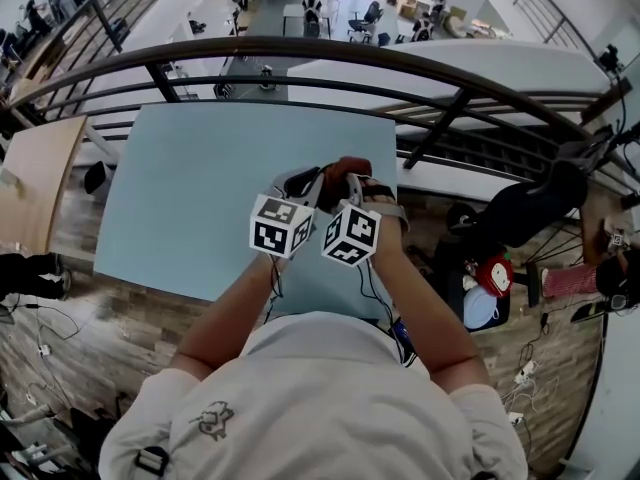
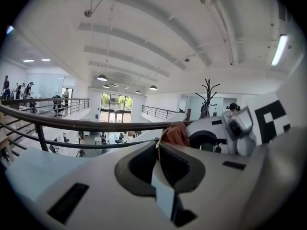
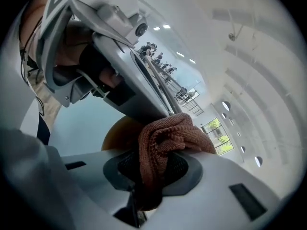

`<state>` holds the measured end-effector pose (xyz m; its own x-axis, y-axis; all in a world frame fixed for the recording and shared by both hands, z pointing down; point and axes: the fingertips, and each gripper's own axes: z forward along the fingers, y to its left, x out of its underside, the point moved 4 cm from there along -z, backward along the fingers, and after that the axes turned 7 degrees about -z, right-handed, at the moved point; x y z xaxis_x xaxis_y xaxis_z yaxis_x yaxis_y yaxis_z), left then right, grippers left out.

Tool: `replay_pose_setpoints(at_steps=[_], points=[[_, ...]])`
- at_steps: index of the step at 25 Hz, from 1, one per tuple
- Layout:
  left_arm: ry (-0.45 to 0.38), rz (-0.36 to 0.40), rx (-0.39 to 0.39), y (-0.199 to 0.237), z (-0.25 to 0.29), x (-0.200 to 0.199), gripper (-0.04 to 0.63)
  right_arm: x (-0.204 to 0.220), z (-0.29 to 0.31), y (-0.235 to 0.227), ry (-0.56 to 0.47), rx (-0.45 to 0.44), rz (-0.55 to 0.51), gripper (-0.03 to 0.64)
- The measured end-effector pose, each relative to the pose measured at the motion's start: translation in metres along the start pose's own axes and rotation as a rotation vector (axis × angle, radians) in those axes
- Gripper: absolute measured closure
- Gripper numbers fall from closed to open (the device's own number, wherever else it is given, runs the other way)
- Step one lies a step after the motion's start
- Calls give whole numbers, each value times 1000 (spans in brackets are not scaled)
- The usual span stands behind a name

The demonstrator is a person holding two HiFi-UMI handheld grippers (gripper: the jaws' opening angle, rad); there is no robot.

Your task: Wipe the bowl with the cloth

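1. We had the pale blue table (image 1: 190,198) under both grippers, with the railing (image 1: 300,58) beyond it.
2. The left gripper (image 2: 157,150) had its jaws nearly together, pinching the rim of the orange bowl (image 3: 116,134) edge-on.
3. The right gripper (image 3: 153,169) was clamped on the bunched brown cloth (image 3: 165,138).
4. The bowl sat between the two grippers, above the table's near right part.
5. The cloth lay over the bowl's edge, just beside the left jaws.

The desk (image 1: 190,208) lies bare to the left of the tools and ahead of them, so there is open passage there. A dark railing (image 1: 300,56) bars the way just beyond its far edge. The left hand-held gripper (image 1: 300,183) and right hand-held gripper (image 1: 348,176) crowd together at the bowl (image 3: 112,133), with the cloth (image 3: 168,138) filling the gap.
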<state>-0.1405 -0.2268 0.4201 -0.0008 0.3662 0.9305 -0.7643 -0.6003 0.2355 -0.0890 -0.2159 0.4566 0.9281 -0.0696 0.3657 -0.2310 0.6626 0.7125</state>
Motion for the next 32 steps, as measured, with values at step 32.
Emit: replay_pose_setpoints(at_steps=[32], points=[[-4,-24,17,3,17,-3,571,12,-13,-33,64,41,-68,525]])
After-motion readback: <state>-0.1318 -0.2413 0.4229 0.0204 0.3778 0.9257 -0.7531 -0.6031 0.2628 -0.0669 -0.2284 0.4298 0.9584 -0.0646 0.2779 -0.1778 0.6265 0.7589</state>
